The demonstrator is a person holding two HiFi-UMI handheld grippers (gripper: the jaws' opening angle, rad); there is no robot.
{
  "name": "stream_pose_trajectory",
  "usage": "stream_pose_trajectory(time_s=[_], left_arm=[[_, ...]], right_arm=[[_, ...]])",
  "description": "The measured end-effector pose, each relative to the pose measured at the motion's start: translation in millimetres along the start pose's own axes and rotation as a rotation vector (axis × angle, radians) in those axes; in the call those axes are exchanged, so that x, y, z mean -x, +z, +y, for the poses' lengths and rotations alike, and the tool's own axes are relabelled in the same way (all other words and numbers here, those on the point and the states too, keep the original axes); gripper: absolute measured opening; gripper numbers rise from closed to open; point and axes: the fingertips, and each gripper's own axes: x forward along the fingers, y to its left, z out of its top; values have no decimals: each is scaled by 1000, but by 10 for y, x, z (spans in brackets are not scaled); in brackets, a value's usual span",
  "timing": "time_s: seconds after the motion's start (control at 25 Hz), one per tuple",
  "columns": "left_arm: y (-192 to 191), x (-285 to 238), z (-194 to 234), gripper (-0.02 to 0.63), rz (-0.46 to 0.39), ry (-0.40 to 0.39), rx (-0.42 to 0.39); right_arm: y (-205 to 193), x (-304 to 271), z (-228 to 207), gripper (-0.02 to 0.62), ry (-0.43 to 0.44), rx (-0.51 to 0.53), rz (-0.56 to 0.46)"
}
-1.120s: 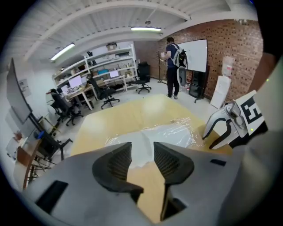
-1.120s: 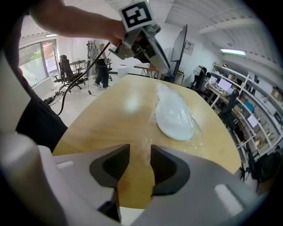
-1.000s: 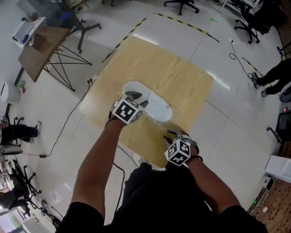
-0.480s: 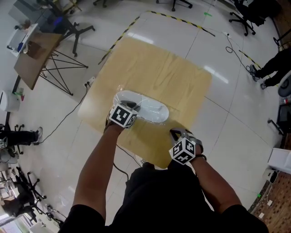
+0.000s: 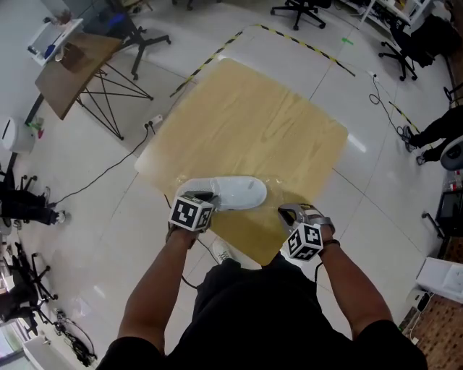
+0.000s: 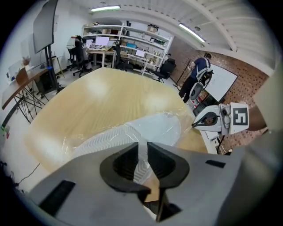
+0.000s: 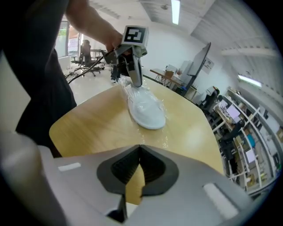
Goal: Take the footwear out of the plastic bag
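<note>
A white shoe [image 5: 235, 194] lies on its side near the front edge of the wooden table [image 5: 268, 123], wrapped in a clear plastic bag [image 5: 273, 189]. My left gripper [image 5: 205, 198] is at the shoe's left end. Its jaws have just been closing, and in the left gripper view [image 6: 142, 152] they stand narrow with the ribbed sole [image 6: 110, 139] between them. My right gripper [image 5: 288, 213] rests at the table's front right, its jaws together [image 7: 139, 152]. The glinting film [image 7: 164, 140] runs from the shoe [image 7: 146, 110] down to them.
The table's front edge lies right under both grippers. A folding side table [image 5: 76, 61] and a floor cable [image 5: 94, 177] are at the left. Office chairs [image 5: 296, 9] and striped floor tape [image 5: 304, 40] stand behind. A person [image 5: 441, 126] sits at far right.
My left gripper has drawn the shoe toward the table's front left edge, and the shoe has turned to lie crosswise. The right gripper has stayed in place at the front edge.
</note>
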Motion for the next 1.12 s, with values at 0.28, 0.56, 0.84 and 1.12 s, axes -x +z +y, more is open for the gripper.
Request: stream_pose_trajectory(time_s=[0.28, 0.56, 0.84, 1.12], left_arm=[[-36, 109, 24, 75, -43, -2, 3], [253, 373, -168, 117, -146, -114, -446], [-209, -85, -62, 153, 183, -71, -765], [-189, -106, -44, 147, 101, -99, -623]], right_arm=[[-202, 134, -1, 12, 8, -36, 66], [392, 286, -329, 160, 233, -922, -316], [642, -270, -199, 217, 355, -1252, -173], [491, -145, -132, 9, 415, -1315, -265]])
